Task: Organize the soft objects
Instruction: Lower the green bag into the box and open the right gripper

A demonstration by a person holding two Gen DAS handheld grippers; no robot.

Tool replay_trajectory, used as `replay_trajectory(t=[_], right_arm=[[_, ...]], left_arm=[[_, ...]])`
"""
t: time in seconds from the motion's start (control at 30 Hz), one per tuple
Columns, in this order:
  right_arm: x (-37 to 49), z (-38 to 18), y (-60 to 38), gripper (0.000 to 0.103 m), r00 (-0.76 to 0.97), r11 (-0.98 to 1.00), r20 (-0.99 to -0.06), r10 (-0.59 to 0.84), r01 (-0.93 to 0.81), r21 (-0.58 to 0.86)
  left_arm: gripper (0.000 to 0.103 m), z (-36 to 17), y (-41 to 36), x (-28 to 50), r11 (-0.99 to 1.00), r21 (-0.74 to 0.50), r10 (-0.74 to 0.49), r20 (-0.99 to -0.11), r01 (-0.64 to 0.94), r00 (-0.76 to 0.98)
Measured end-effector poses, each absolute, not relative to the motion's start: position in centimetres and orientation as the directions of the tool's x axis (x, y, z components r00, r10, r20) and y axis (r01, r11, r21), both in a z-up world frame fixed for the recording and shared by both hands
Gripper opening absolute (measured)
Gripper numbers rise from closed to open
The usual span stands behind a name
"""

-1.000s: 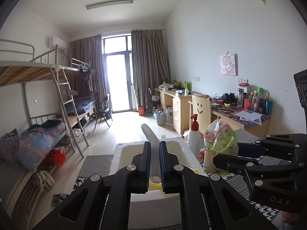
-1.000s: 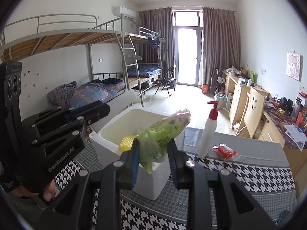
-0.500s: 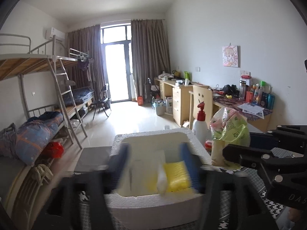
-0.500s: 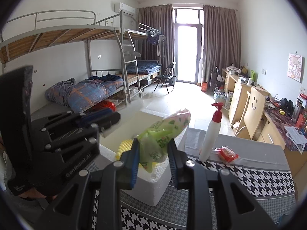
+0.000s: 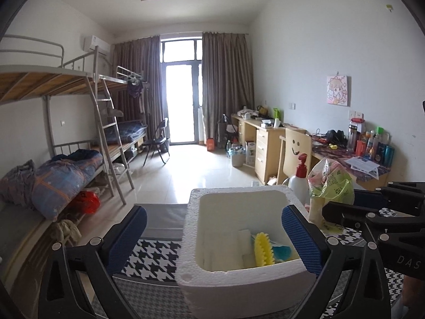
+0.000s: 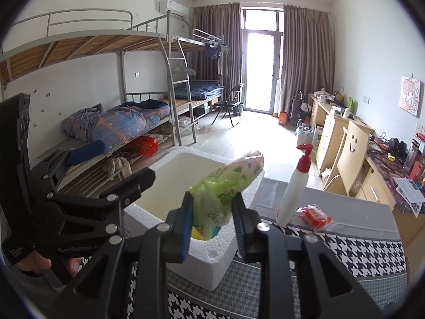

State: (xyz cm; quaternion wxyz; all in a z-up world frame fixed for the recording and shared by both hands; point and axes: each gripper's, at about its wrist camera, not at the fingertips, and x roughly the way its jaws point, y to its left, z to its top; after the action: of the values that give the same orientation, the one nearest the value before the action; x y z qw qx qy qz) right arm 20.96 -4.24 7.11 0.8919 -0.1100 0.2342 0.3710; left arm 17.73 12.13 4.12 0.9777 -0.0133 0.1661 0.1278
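Comparing with a second ago: our left gripper (image 5: 213, 235), then clamped on a pale soft strip, now has its fingers spread wide and empty.
Meaning: that item is released into the white styrofoam box (image 5: 247, 283), one more soft object stored.
Box contents: ridged yellow sponge (image 5: 263, 248) at 5 o'clock inside.
Right gripper (image 6: 211, 219): still clenched on the green-and-pink crinkly plastic packet (image 6: 225, 188), hovering at the box's 3 o'clock rim.
Next, we judge: dropping the packet in.

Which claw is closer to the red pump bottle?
Right. The right claw, squeezing the green packet, sits beside the red pump bottle. The left claw is open over the foam box, farther away.
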Motion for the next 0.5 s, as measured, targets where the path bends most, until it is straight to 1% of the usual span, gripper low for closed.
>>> replay_trajectory(t=[0.5], right_arm=[[22.1, 6.9, -2.3, 0.033, 0.584, 0.676, -0.516, 0.627, -0.737, -0.012]], left_arm=[[0.102, 4.3, 14.7, 16.2, 0.949, 0.009, 0.302, -0.317, -0.315, 0.899]])
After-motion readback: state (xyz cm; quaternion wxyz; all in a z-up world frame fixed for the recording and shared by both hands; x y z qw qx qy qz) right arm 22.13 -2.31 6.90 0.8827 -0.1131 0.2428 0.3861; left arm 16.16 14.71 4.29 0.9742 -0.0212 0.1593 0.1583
